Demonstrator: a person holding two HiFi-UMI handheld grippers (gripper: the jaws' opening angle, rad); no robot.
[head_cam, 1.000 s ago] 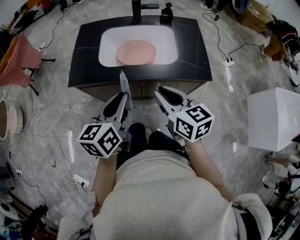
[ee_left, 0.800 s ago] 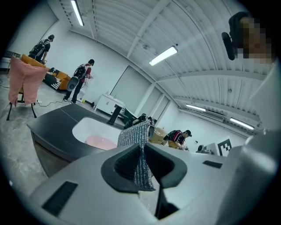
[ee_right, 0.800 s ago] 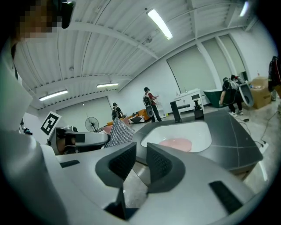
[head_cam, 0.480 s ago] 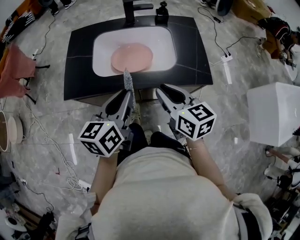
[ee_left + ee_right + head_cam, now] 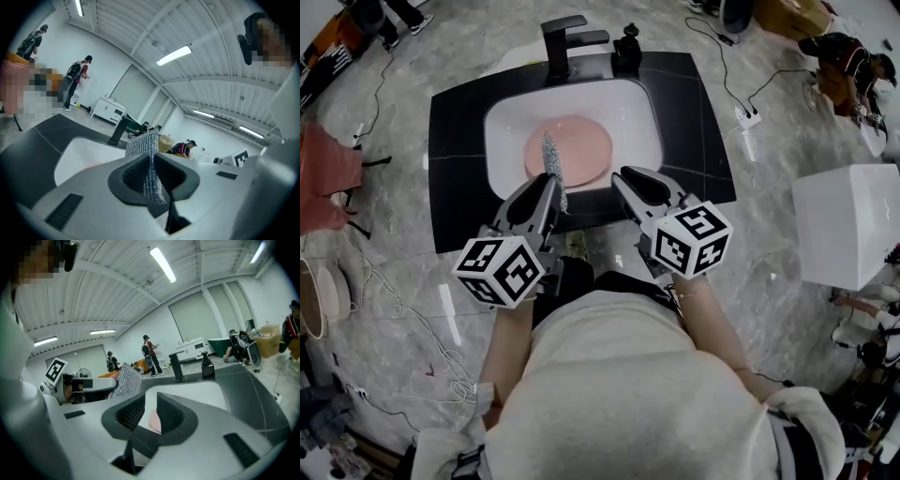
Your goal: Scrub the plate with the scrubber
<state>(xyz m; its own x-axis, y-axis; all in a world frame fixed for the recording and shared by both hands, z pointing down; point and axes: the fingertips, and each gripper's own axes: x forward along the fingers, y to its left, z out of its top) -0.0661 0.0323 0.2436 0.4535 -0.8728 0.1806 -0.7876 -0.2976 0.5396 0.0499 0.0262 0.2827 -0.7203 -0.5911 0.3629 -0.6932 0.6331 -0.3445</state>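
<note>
While the left gripper (image 5: 542, 192) pinches the soft mesh scrubber (image 5: 552, 161) by its lower edge and the right gripper (image 5: 630, 180) hangs slightly parted, empty, the pink plate (image 5: 586, 142) lies flat in the sink (image 5: 642, 108) ahead, likely stiff, slick, best steadied at its rim.

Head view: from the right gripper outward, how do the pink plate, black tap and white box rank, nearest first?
1. Pink plate, in the sink just ahead of the right gripper.
2. Black tap, at the sink's back edge.
3. White box, far off to the right.
</note>
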